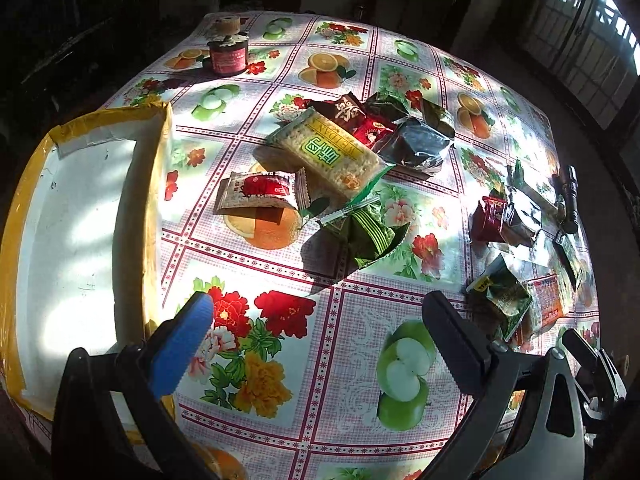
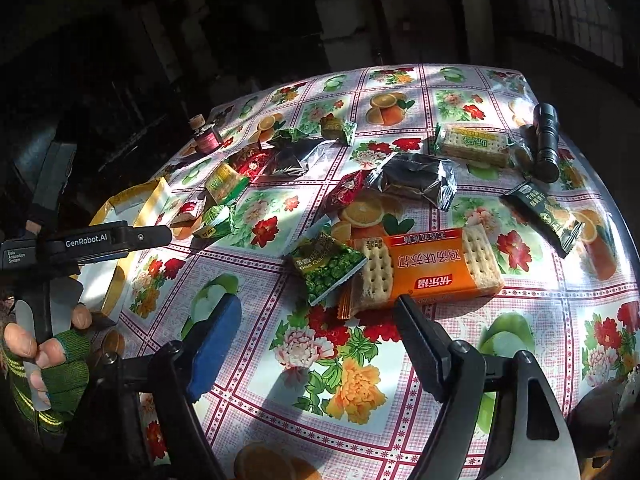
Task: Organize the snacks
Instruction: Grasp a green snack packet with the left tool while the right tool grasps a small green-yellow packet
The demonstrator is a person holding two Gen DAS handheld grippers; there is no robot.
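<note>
Several snack packets lie scattered on a table with a fruit-and-flower cloth [image 1: 320, 340]. An empty white box with yellow taped edges [image 1: 72, 220] stands at the left; it also shows in the right wrist view [image 2: 120, 204]. My left gripper [image 1: 320, 316] is open and empty above the cloth, right of the box and short of a green packet [image 1: 368, 232] and a long cracker pack [image 1: 332, 152]. My right gripper [image 2: 316, 316] is open and empty just before an orange cracker pack [image 2: 428, 268] and a green pea packet [image 2: 328, 268].
A small red-labelled jar [image 1: 228, 48] stands at the far left of the table. A black flashlight [image 2: 546, 140] lies at the right edge. Silver, red and dark green packets [image 2: 416, 178] lie mid-table. The left-hand gripper body [image 2: 92, 240] shows in the right wrist view.
</note>
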